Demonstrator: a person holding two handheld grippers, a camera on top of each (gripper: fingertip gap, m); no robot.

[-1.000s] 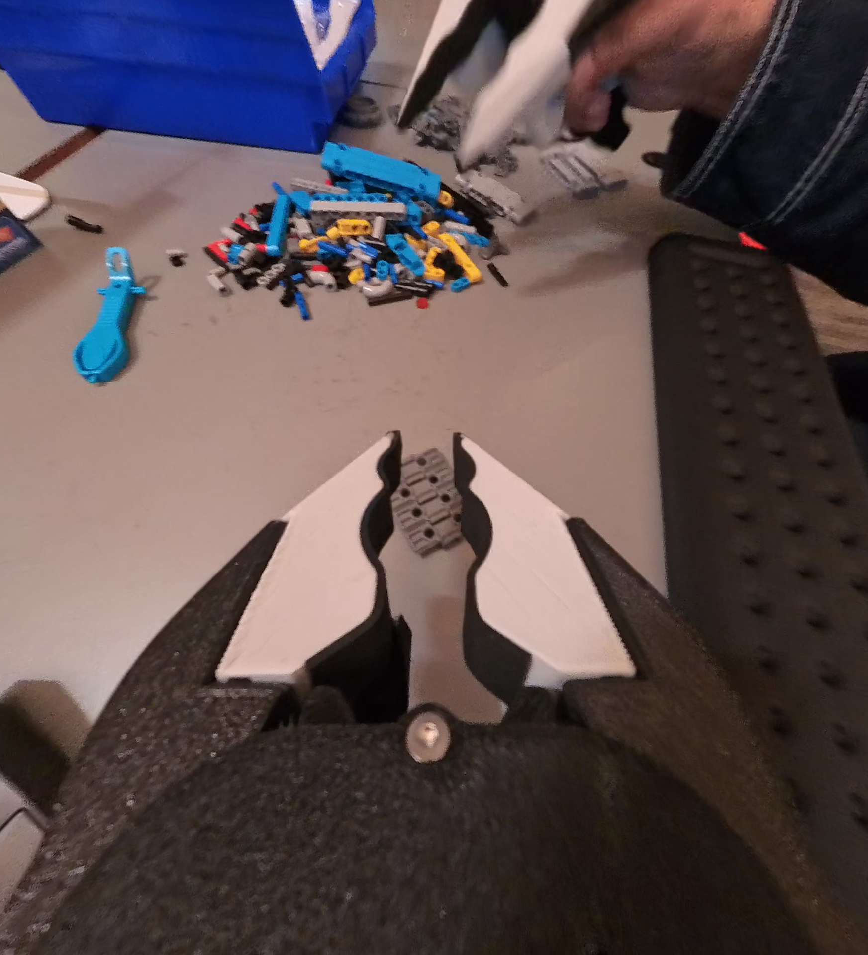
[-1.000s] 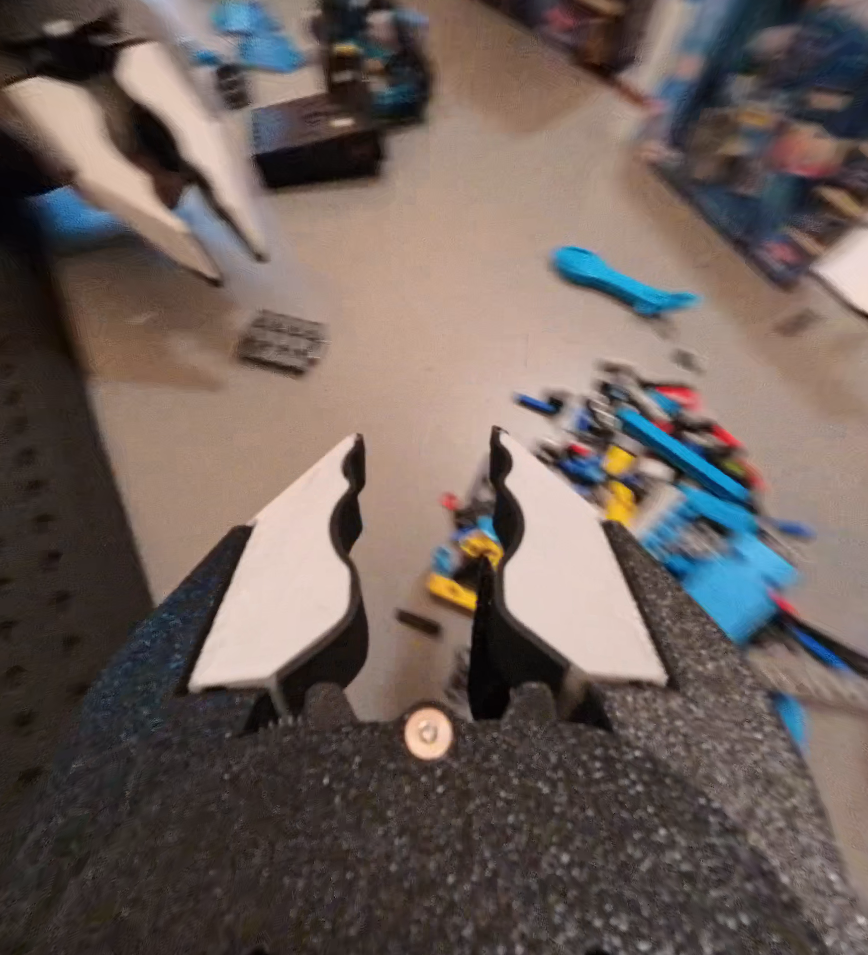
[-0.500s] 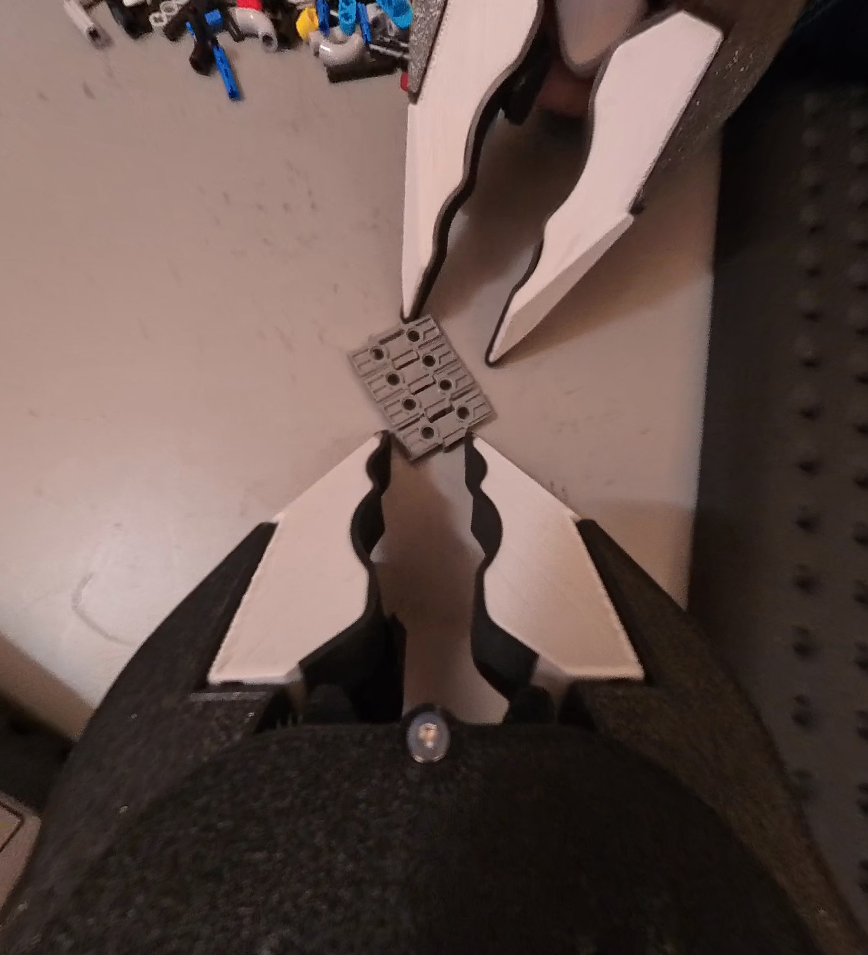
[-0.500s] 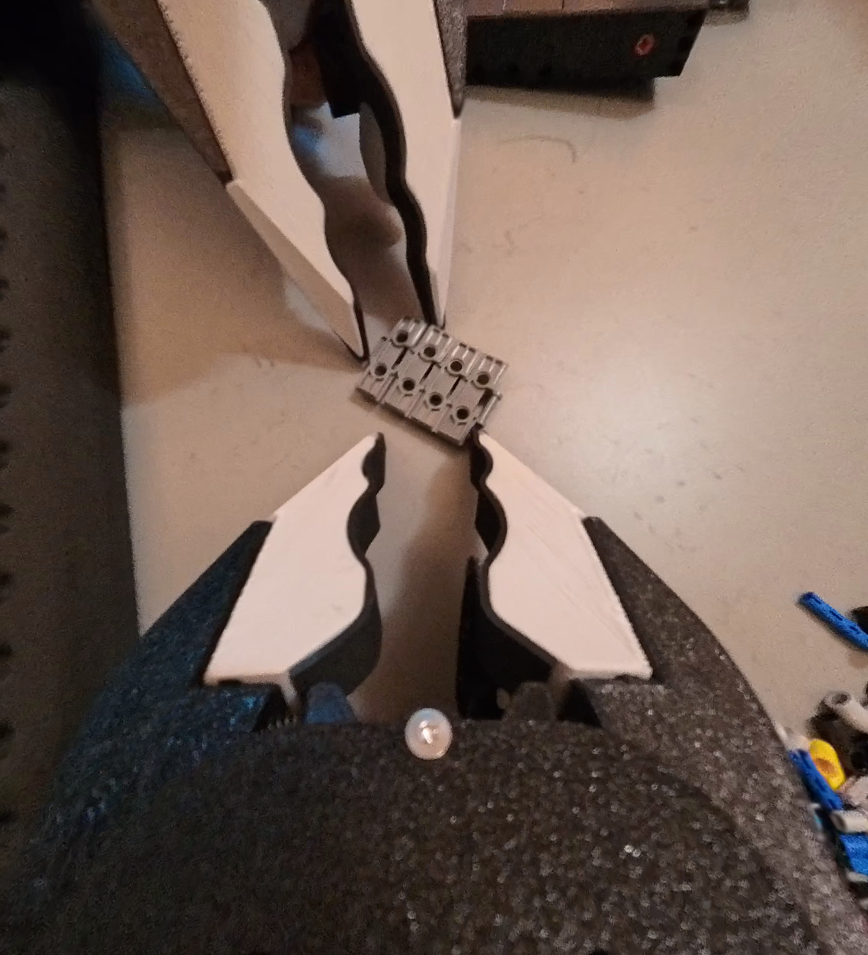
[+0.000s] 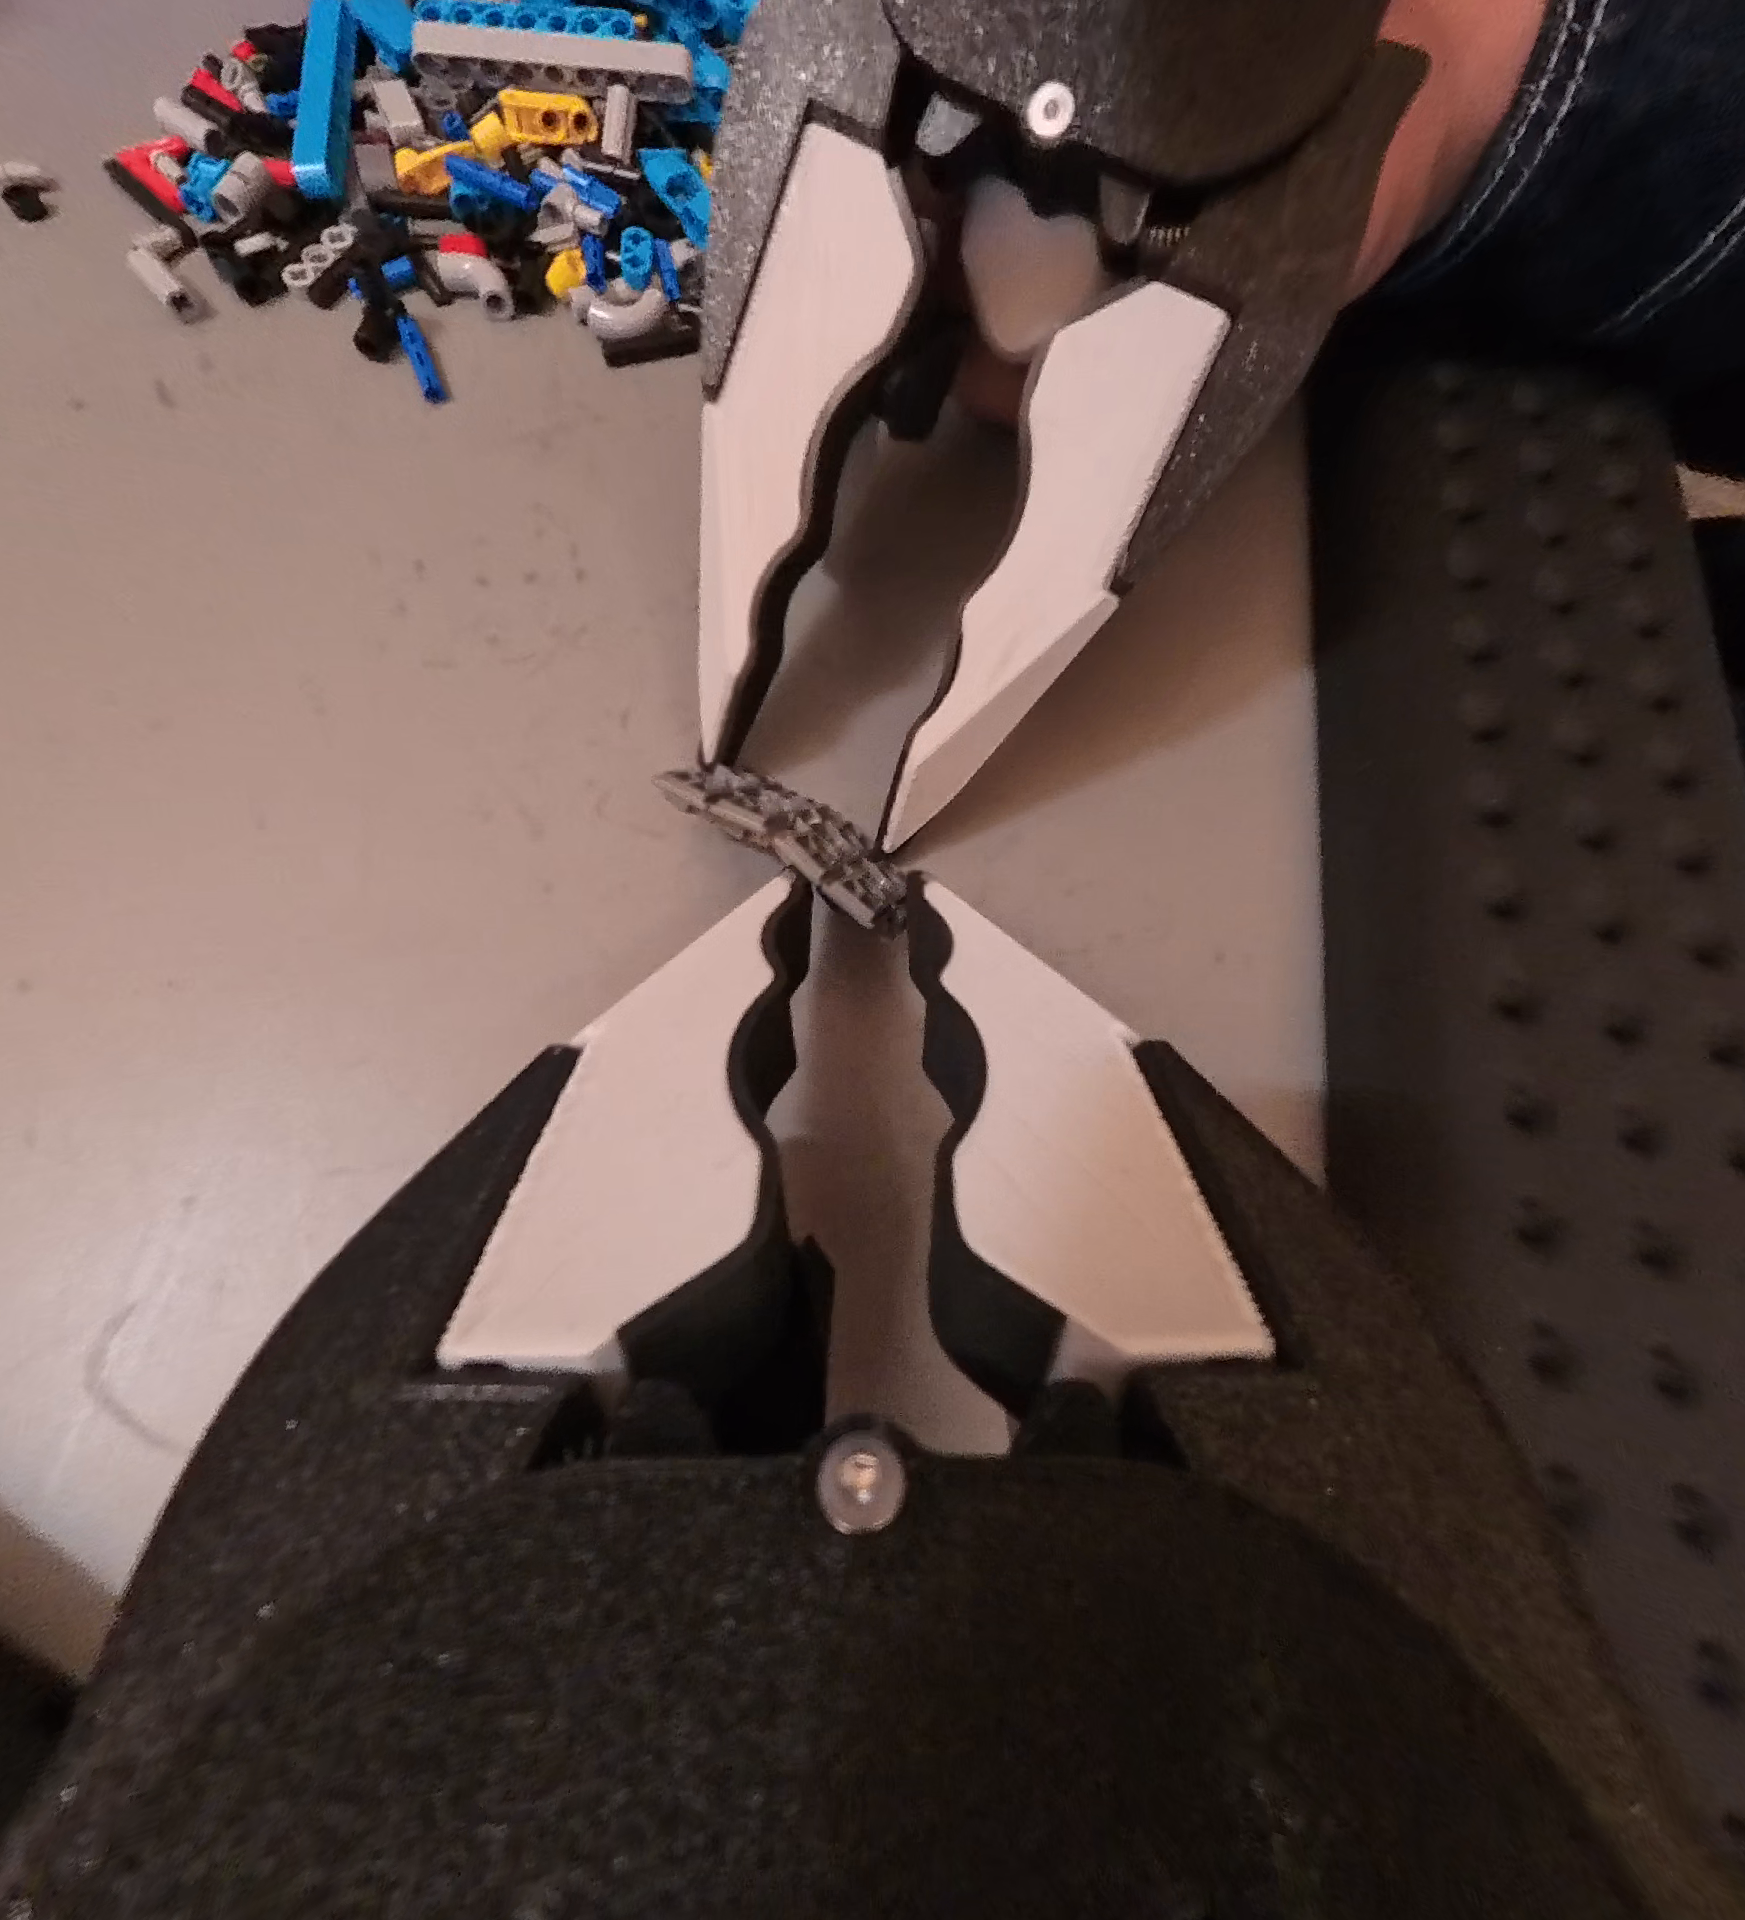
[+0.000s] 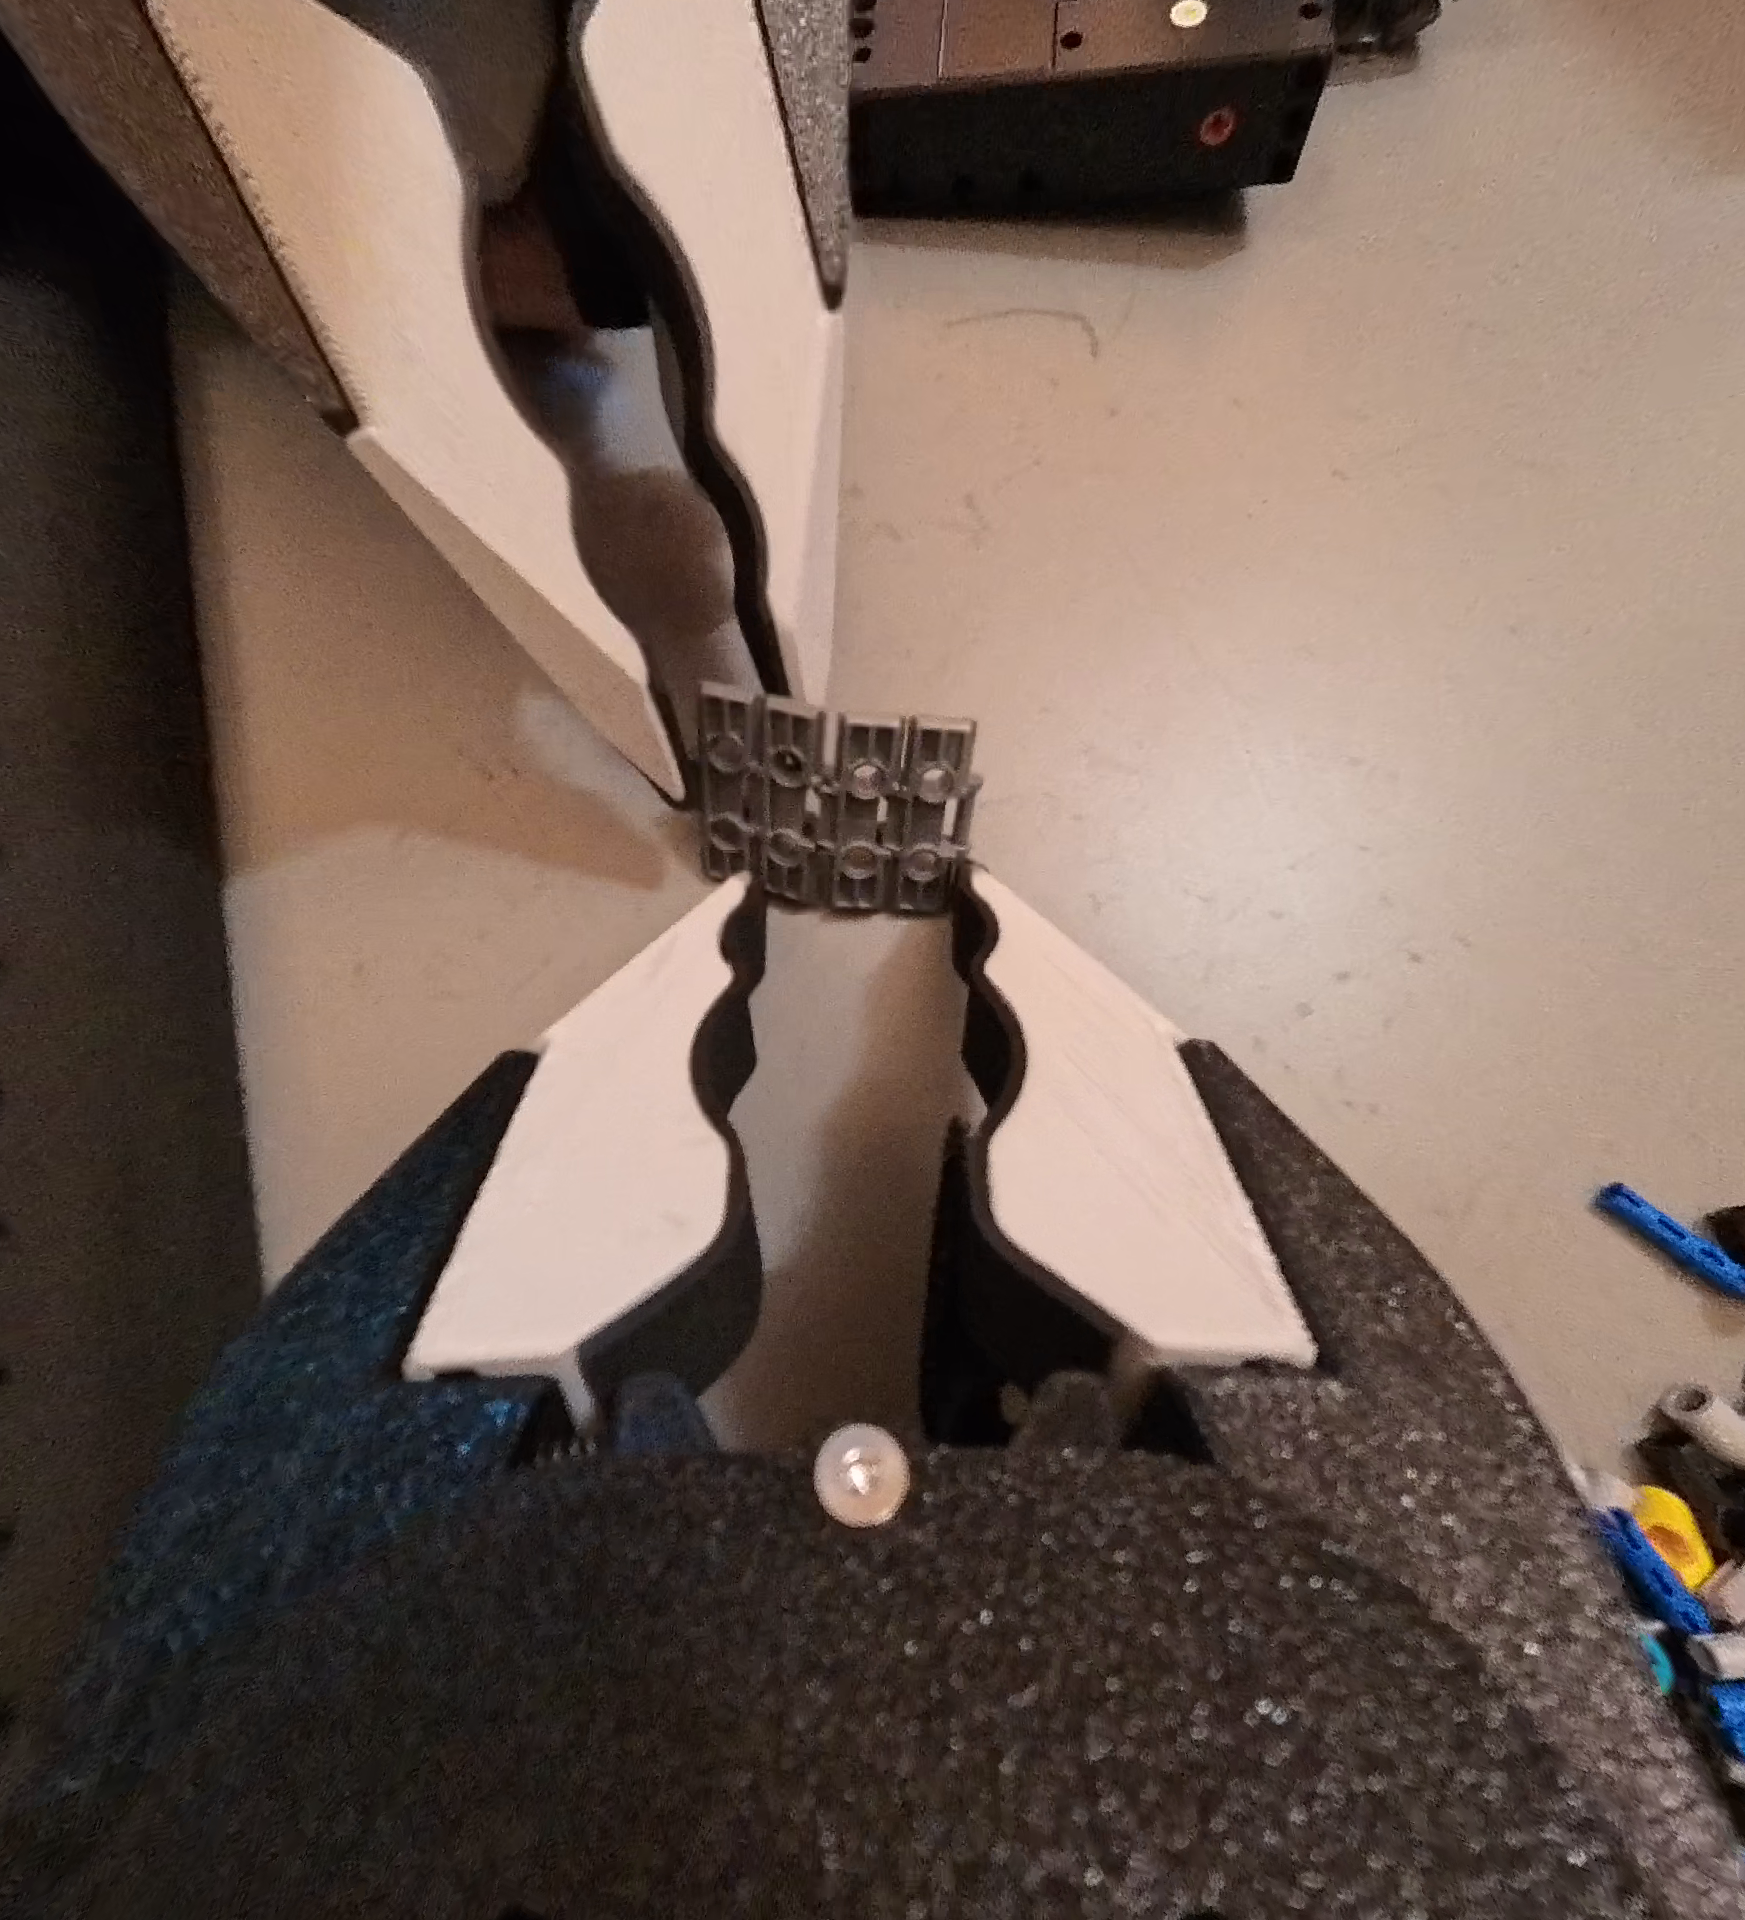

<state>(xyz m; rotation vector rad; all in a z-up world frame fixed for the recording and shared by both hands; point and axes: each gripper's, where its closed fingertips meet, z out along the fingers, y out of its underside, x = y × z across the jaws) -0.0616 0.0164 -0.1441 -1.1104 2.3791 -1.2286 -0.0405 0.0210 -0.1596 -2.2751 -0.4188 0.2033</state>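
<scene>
A small grey plate of linked track pieces [image 5: 780,836] is tipped up on edge just above the beige table [image 5: 328,831]. My left gripper [image 5: 852,888] is shut on its near right end. My right gripper [image 5: 803,798] comes in from the far side, pointing at mine, with a fingertip at each end of the plate. In the right wrist view the plate [image 6: 837,810] faces the camera. My right gripper [image 6: 857,888] holds its lower row between its tips. The left gripper [image 6: 738,748] pinches the plate's leftmost link from above.
A pile of small blue, black, yellow and grey building parts [image 5: 432,177] lies far left, also at the lower right of the right wrist view [image 6: 1741,1558]. A black perforated mat [image 5: 1574,1039] borders the table. A black box [image 6: 1076,114] stands beyond. A denim sleeve [image 5: 1626,156] is at the upper right. My left and right fingertips are right by each other.
The right gripper swung in from over the parts pile to face the left one. The grey plate lay flat on the table; now both grippers' tips are on it and it is tipped up on edge.
</scene>
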